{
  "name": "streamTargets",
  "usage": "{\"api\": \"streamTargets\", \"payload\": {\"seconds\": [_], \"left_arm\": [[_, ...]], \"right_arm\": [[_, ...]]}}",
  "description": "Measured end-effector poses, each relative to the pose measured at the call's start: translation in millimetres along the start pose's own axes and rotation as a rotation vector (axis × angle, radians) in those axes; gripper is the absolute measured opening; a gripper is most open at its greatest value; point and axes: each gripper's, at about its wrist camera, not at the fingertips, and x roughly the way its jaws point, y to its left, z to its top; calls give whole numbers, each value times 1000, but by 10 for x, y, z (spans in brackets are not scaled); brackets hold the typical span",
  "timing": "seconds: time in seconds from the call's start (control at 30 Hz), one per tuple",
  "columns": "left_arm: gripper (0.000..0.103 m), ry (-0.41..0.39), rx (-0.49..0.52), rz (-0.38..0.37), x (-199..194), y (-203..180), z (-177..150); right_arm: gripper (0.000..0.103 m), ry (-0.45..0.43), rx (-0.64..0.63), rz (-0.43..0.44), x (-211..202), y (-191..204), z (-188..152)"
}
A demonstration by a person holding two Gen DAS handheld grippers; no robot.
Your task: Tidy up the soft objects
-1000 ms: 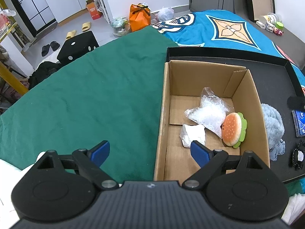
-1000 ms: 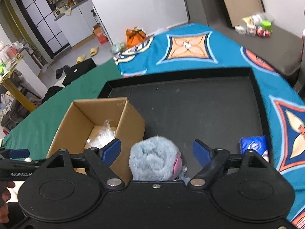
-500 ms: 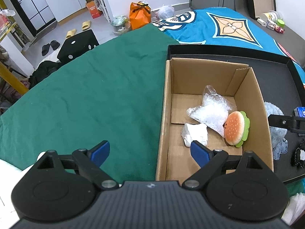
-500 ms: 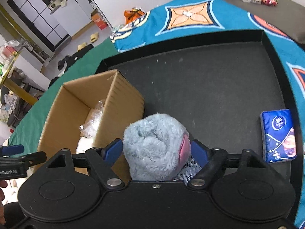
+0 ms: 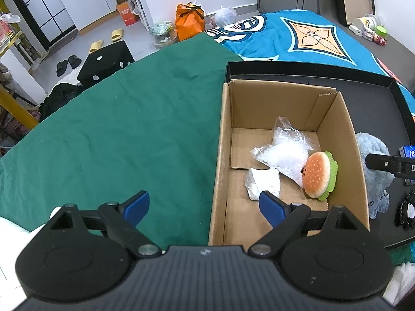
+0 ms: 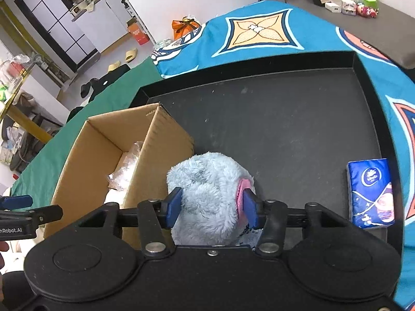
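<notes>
Blue plush toy (image 6: 207, 197): on the black tray (image 6: 298, 119), at its near-left part, touching the outer right wall of the cardboard box (image 6: 145, 155); fluffy, pale blue, with a pink patch on its right side.

Left gripper (image 5: 205, 207): spread wide, nothing between the jaws – hovers over the box's near-left corner, straddling its left wall; same place and same spread as a second ago.

Box contents: clear plastic bag (image 5: 282, 153), white crumpled wad (image 5: 263, 182), burger plush (image 5: 317, 178) against the right wall; all unmoved.

Right gripper (image 6: 211, 208): a second ago the blue pads stood clear on either side of the plush; now the jaws are closing and both pads are dented into the fur, left and right of its body.

Change: the grip on the plush is just forming. It looks not yet lifted from the tray.

Meaning for task: judged as the grasp step of moving the plush into the box – next would be a lift over the right wall. The soft pile compresses, so the hold may be loose until the closing finishes.

Tissue pack (image 6: 371, 191): at the tray's right edge, untouched; likely a later item.
</notes>
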Motion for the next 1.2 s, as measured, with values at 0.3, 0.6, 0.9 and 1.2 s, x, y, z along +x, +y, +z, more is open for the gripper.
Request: {"api": "streamTargets", "payload": {"seconds": [0.3,0.6,0.9,1.2], "left_arm": [[91,-3,-2,-4,-32,8,-22],[91,-16,-7,-7,-105,27,-29],[91,-26,-10,-19,-154,76,-46],[90,-31,-25,-49,-123,153,-88]], "right_arm": [[49,-72,-9,12,-284,58,107],[49,-140,-50,37,-559,243,287],[49,-161,-85,95,-635,472,375],[49,-113,-131,138,-484,774,329]]}}
